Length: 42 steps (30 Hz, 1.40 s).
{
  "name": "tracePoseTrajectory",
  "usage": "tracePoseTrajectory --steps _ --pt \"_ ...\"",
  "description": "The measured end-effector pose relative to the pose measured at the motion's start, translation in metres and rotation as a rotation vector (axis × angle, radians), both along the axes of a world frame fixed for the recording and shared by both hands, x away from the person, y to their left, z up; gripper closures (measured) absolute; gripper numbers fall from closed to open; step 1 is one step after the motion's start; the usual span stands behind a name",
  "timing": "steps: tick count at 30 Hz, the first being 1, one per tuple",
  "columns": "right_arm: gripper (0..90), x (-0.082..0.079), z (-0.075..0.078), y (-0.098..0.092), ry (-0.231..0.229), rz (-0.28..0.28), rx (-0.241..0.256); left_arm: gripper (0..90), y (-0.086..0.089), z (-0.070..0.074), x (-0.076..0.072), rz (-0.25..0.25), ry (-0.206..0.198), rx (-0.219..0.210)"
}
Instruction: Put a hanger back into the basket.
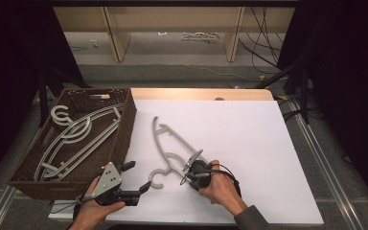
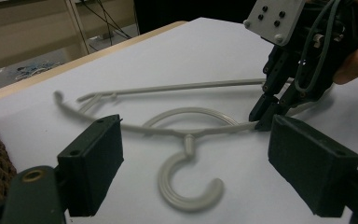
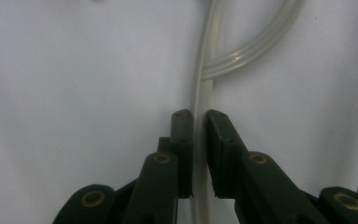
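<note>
Flat on the white worktop (image 1: 249, 143), the hanger (image 1: 170, 143) is laid diagonally, hook (image 2: 186, 186) toward the spread left hand-held gripper (image 1: 135, 178), its arm pinched by the right hand-held gripper (image 3: 199, 121), shown closely in the right gripper view.

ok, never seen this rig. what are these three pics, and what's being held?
No robot arm here: a person holds a two-jaw claw in each hand. The high view looks down on the table. The other two come from cameras riding on each claw. The right claw is shut on the shoulder of a grey hanger lying on the white surface. The left claw is open, jaws wide either side of the hanger's hook, not touching it. More hangers lie in a wicker basket at the left.
</note>
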State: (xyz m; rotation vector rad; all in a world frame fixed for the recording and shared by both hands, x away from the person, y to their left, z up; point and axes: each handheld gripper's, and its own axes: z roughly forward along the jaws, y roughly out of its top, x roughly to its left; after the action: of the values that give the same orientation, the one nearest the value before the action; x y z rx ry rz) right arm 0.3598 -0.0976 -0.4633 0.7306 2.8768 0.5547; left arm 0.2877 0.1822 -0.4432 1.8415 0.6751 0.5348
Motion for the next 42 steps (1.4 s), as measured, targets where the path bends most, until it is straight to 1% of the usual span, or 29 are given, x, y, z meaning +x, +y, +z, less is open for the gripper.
tracePoseTrajectory --steps 1,4,7,8,9,10,11,12,13,14,15,17,18,19,20,21,22,23,25,27,29,30,31,32,34,35,37,39,42 --pt "82.2 0.000 0.000 0.000 -0.003 0.018 -0.010 17.7 0.000 0.000 0.000 0.001 -0.001 0.002" --pt "82.2 -0.002 0.002 -0.001 -0.008 0.045 -0.031 17.8 -0.002 -0.001 -0.001 -0.005 -0.001 0.012" --pt "82.3 -0.001 0.004 -0.005 -0.022 0.083 -0.055 18.5 -0.005 -0.002 0.000 -0.018 -0.017 0.052" --pt "82.3 -0.001 0.005 -0.007 -0.029 0.093 -0.058 19.5 -0.007 -0.002 0.001 -0.035 -0.022 0.063" --pt "82.3 -0.001 0.007 -0.009 -0.022 0.114 -0.069 22.8 -0.008 -0.002 0.002 -0.045 -0.026 0.068" --pt "82.3 -0.001 0.008 -0.011 -0.028 0.128 -0.067 23.8 -0.011 -0.003 0.002 -0.056 -0.017 0.079" --pt "82.3 -0.002 0.009 -0.012 -0.026 0.137 -0.072 23.8 -0.013 -0.003 0.005 -0.069 -0.026 0.101" --pt "82.3 -0.003 0.010 -0.013 -0.028 0.150 -0.067 23.7 -0.018 -0.003 0.008 -0.082 -0.029 0.139" --pt "82.4 -0.004 0.012 -0.015 -0.030 0.171 -0.068 23.7 -0.020 -0.004 0.009 -0.084 -0.027 0.149" --pt "82.4 -0.005 0.013 -0.015 -0.029 0.173 -0.072 23.7 -0.022 -0.003 0.012 -0.092 -0.036 0.189" --pt "82.4 -0.005 0.014 -0.016 -0.028 0.185 -0.069 23.6 -0.024 -0.004 0.015 -0.094 -0.032 0.213" --pt "82.4 -0.008 0.017 -0.018 -0.041 0.201 -0.084 23.6 -0.029 -0.004 0.021 -0.077 -0.007 0.248" --pt "82.4 -0.010 0.019 -0.018 -0.045 0.206 -0.089 24.2 -0.032 -0.004 0.026 -0.070 -0.009 0.279" --pt "82.4 -0.011 0.021 -0.020 -0.047 0.218 -0.088 24.6 -0.032 -0.004 0.028 -0.076 -0.009 0.304" --pt "82.5 -0.011 0.022 -0.020 -0.049 0.224 -0.089 25.0 -0.036 -0.004 0.033 -0.076 -0.002 0.308" --pt "82.4 -0.013 0.025 -0.021 -0.050 0.231 -0.089 27.4 -0.038 -0.005 0.037 -0.083 0.006 0.330" --pt "82.4 -0.014 0.026 -0.022 -0.050 0.236 -0.085 31.3 -0.041 -0.005 0.041 -0.096 0.011 0.377" --pt "82.5 -0.015 0.027 -0.023 -0.053 0.233 -0.083 32.2 -0.044 -0.006 0.045 -0.105 0.010 0.414" --pt "82.5 -0.016 0.030 -0.025 -0.056 0.239 -0.083 31.6 -0.050 -0.009 0.051 -0.098 -0.004 0.433" --pt "82.5 -0.016 0.031 -0.026 -0.055 0.242 -0.081 31.3 -0.055 -0.011 0.057 -0.113 0.002 0.458" --pt "82.5 -0.017 0.033 -0.028 -0.057 0.252 -0.078 30.7 -0.059 -0.014 0.062 -0.122 0.010 0.495" --pt "82.5 -0.018 0.034 -0.028 -0.058 0.251 -0.079 30.8 -0.061 -0.015 0.065 -0.135 0.000 0.504" --pt "82.5 -0.018 0.035 -0.029 -0.059 0.258 -0.080 31.3 -0.062 -0.015 0.066 -0.132 0.010 0.505" --pt "82.6 -0.018 0.035 -0.029 -0.061 0.259 -0.081 31.5 -0.063 -0.017 0.068 -0.133 0.005 0.511" --pt "82.5 -0.018 0.037 -0.030 -0.063 0.260 -0.079 34.1 -0.065 -0.018 0.072 -0.163 0.016 0.539" --pt "82.6 -0.018 0.038 -0.030 -0.064 0.263 -0.078 35.8 -0.066 -0.020 0.073 -0.173 0.009 0.544" --pt "82.6 -0.019 0.039 -0.031 -0.068 0.263 -0.079 36.1 -0.066 -0.021 0.077 -0.202 0.013 0.585" --pt "82.6 -0.019 0.040 -0.032 -0.066 0.266 -0.080 36.8 -0.067 -0.022 0.079 -0.206 0.011 0.605" --pt "82.6 -0.019 0.040 -0.032 -0.065 0.268 -0.079 38.8 -0.072 -0.025 0.082 -0.239 0.007 0.610"
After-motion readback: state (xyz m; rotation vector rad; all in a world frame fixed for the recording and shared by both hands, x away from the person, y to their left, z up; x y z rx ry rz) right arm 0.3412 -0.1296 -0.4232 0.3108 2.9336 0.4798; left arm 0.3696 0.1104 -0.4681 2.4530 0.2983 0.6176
